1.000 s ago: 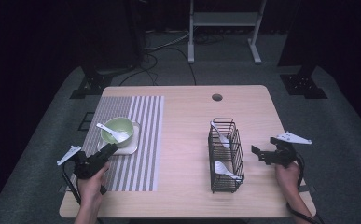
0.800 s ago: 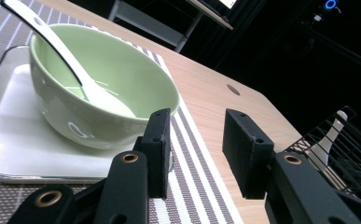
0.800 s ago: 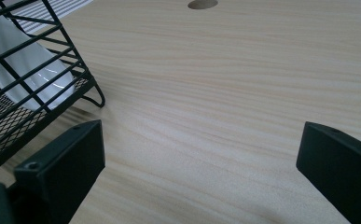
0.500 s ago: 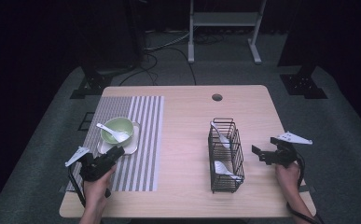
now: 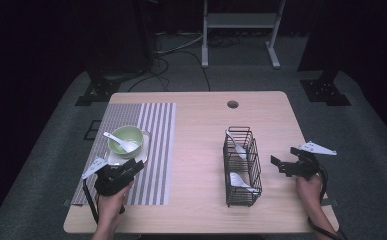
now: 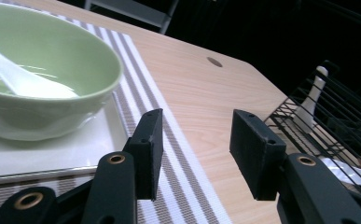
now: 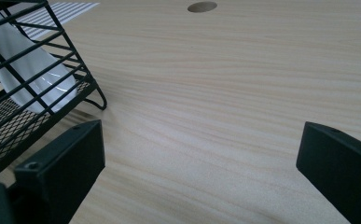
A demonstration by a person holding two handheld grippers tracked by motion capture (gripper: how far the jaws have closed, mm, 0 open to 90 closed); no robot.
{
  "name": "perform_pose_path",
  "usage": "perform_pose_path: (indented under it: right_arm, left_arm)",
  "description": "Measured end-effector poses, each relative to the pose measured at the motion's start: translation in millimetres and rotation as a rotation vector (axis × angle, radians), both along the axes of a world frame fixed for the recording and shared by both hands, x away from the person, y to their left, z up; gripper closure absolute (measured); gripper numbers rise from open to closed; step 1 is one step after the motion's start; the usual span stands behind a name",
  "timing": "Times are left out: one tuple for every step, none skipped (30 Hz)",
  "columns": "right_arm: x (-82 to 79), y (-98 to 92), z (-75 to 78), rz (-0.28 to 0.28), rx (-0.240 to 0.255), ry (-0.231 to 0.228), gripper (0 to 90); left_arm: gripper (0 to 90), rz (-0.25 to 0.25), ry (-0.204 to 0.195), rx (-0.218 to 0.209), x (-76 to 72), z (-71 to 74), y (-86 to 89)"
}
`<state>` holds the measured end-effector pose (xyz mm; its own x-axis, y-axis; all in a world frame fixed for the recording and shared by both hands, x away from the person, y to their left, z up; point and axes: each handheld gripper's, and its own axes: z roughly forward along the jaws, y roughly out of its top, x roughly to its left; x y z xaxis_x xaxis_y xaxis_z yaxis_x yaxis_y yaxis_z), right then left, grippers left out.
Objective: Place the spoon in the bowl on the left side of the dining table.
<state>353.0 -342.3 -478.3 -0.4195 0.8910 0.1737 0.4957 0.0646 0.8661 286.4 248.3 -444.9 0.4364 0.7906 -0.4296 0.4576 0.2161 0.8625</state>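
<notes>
Wood makes up the table [image 5: 201, 130], and a striped mat [image 5: 156, 125] lies on its left part. On the mat sits a white plate [image 5: 140, 154] with a green bowl [image 5: 126, 137] on top. A white spoon [image 5: 121, 142] rests inside the bowl.

Near the middle-right of the table stands a black wire basket [image 5: 241, 167]. White spoons [image 5: 237, 145] lean inside it.

A hand holds the left gripper [image 5: 137, 167] just in front of the plate, over the mat. Its jaws are apart and hold nothing. In the left gripper view, the bowl [image 6: 43, 70] is close by on the left and the basket [image 6: 327, 116] is off to the right.

The right gripper [image 5: 283, 165] is low over the bare wood, just right of the basket. Its jaws are spread wide with nothing between them. In the right gripper view, the basket [image 7: 24, 70] corner is at the left.
</notes>
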Motion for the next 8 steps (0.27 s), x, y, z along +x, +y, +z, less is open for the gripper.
perform_pose_path:
  right_arm:
    - [0.0, -0.6, 0.0, -0.001, 0.004, -0.002, 0.0]
    - [0.0, -1.1, 0.0, -0.004, 0.008, -0.002, 0.0]
    - [0.1, -1.5, -0.1, -0.005, 0.009, -0.003, 0.0]
    - [0.1, -1.6, -0.1, -0.005, 0.009, -0.003, 0.0]
    - [0.1, -1.5, -0.1, -0.006, 0.008, -0.003, 0.0]
    - [0.1, -1.5, -0.1, -0.005, 0.008, -0.003, 0.0]
    - [0.2, -1.6, -0.1, -0.006, 0.008, -0.002, 0.0]
    - [0.2, -1.8, -0.1, -0.007, 0.009, -0.001, 0.0]
  left_arm:
    - [52.6, -0.01, 0.002, -0.005, 0.1, -0.2, -1.6]
    - [51.8, -0.015, 0.003, -0.002, 0.2, 0.0, -3.2]
    - [50.9, -0.02, 0.001, 0.006, 0.2, 0.2, -5.0]
    - [50.3, -0.024, 0.0, 0.015, 0.2, 0.7, -6.9]
    - [49.4, -0.028, -0.005, 0.025, 0.3, 1.0, -8.8]
    - [48.3, -0.032, -0.008, 0.037, 0.3, 1.2, -10.6]
    - [46.8, -0.036, -0.007, 0.043, 0.4, 1.4, -12.2]
    - [45.4, -0.036, -0.007, 0.043, 0.4, 1.4, -12.2]
